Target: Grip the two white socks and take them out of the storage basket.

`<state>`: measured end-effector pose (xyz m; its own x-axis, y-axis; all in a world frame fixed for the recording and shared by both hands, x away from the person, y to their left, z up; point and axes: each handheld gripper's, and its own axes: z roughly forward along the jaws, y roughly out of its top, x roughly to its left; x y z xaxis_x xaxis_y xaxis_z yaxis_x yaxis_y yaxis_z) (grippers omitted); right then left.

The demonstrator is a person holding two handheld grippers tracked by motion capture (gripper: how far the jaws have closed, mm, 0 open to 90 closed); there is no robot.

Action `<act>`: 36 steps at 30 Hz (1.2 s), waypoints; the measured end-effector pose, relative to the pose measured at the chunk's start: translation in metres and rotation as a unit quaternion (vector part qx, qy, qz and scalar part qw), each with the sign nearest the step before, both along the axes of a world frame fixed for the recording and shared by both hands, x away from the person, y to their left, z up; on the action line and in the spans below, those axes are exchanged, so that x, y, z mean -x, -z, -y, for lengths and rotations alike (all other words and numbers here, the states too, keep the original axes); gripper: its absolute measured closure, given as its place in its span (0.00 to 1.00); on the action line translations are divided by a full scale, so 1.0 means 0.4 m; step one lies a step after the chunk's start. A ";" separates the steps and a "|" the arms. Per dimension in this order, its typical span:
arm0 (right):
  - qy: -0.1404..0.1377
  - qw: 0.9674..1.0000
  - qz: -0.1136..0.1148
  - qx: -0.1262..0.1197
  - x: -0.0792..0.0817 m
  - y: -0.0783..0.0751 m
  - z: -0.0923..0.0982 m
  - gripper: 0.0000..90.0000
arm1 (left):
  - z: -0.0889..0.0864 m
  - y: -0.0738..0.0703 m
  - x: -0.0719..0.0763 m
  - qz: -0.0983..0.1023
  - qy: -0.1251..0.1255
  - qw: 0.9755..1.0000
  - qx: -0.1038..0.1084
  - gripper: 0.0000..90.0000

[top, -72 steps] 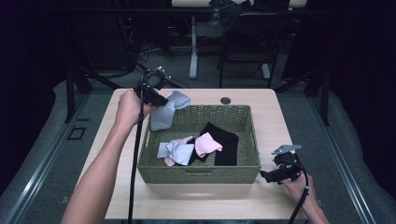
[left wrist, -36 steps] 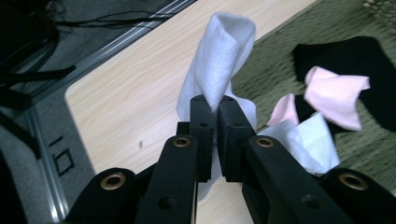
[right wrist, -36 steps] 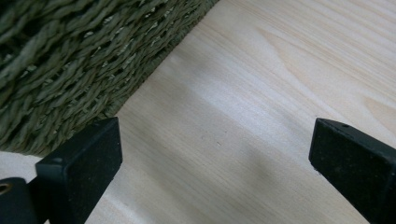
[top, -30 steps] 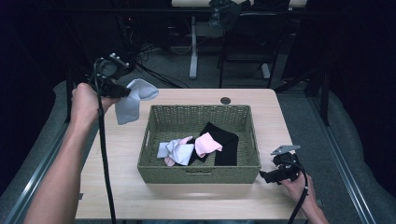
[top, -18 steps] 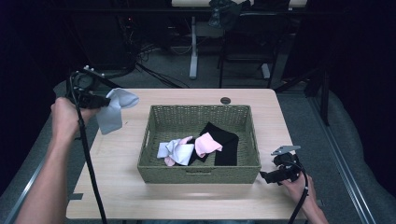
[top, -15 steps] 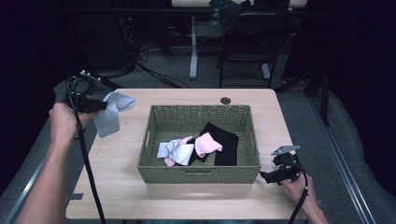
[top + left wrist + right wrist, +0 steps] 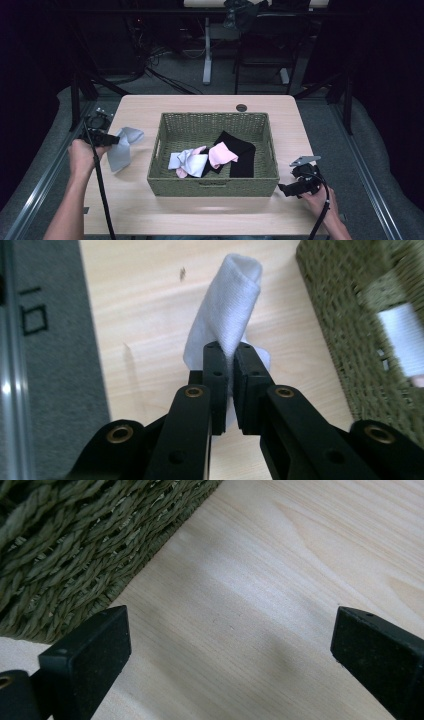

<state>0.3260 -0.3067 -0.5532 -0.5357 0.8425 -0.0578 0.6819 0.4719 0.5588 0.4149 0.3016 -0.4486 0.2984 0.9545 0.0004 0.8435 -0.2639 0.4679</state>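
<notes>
Near the table's (image 7: pixel 150 220) front right corner, the right gripper (image 7: pixel 284 189) sits low by the front right corner of the basket (image 7: pixel 212 187), and its jaws are spread wide with only bare wood between them. By the left edge, the left gripper (image 7: pixel 116 140) is pinching a grey sock (image 7: pixel 121 152), which hangs over the wood just beside the basket's left wall and may be touching the table at its low end. Farther back, inside the basket, lie a pale cloth (image 7: pixel 187 161), a pink one (image 7: pixel 222 153) and a black one (image 7: pixel 240 150).
</notes>
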 end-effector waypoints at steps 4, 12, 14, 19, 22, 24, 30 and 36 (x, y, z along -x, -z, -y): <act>0.001 1.000 -0.004 -0.004 -0.001 0.002 0.003 0.03 | 0.009 0.068 -0.007 -0.026 0.002 1.000 -0.001 0.95; -0.003 1.000 -0.005 -0.006 0.001 0.002 0.002 0.02 | 0.016 0.147 -0.012 -0.038 -0.004 0.999 0.036 0.84; 0.000 1.000 -0.002 -0.005 0.002 0.002 0.005 0.03 | 0.013 0.144 -0.009 -0.035 -0.008 0.999 0.040 0.71; -0.002 1.000 -0.009 -0.006 -0.002 0.006 0.008 0.03 | 0.000 0.117 0.010 -0.022 -0.023 0.999 0.031 0.33; 0.000 1.000 -0.006 -0.004 -0.003 0.005 0.007 0.02 | -0.011 0.092 0.025 -0.007 -0.025 0.999 0.043 0.24; -0.004 1.000 -0.006 -0.006 -0.002 0.003 0.004 0.02 | -0.014 0.067 0.040 0.005 -0.020 0.998 0.051 0.19; -0.001 1.000 -0.004 -0.003 -0.003 0.005 0.000 0.02 | -0.001 -0.005 0.072 0.029 -0.009 0.998 0.060 0.15; -0.004 1.000 -0.008 -0.005 -0.002 0.004 0.001 0.02 | 0.027 -0.068 0.090 0.045 0.004 0.997 0.060 0.07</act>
